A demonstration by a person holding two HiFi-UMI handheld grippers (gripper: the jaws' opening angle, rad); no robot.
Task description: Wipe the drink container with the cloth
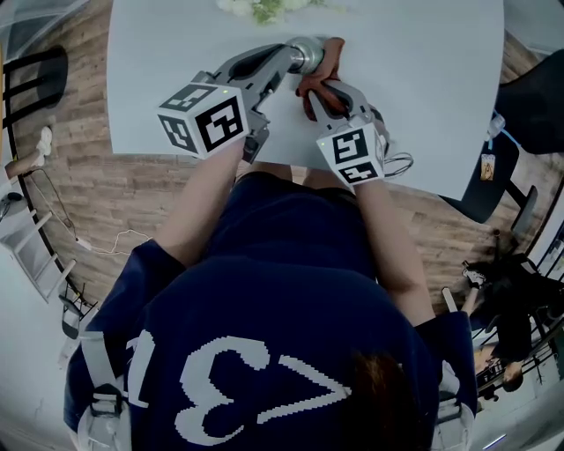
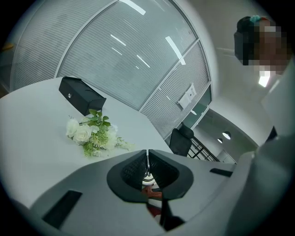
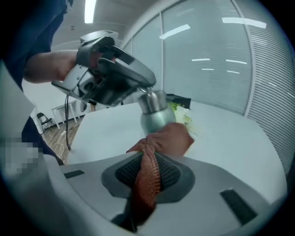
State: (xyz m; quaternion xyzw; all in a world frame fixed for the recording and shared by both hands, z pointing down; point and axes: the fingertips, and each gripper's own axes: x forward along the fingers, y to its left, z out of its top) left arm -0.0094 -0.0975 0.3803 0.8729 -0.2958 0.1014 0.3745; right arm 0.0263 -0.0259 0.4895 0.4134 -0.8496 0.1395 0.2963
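Over the far middle of the white round table [image 1: 423,88], the left gripper [image 1: 298,58] reaches in from the left, its marker cube nearest the person. Its jaws are closed almost fully together, pinching a thin metal part at the top of the brushed silver metal drink container [image 3: 156,115]. In the left gripper view only a narrow silver sliver shows between the pads at the left gripper's [image 2: 147,159] tips. The drink container hangs below those jaws with its narrower top uppermost. Whether its base touches the table cannot be told. Just right of it, the rust-brown woven cloth [image 3: 168,140] is bunched against the container's lower side, touching it. The cloth's twisted tail runs back between the jaws of the right gripper [image 3: 150,161], which clamp it. A bunch of white artificial flowers with green leaves [image 1: 264,9] lies beyond, at the table's far edge.
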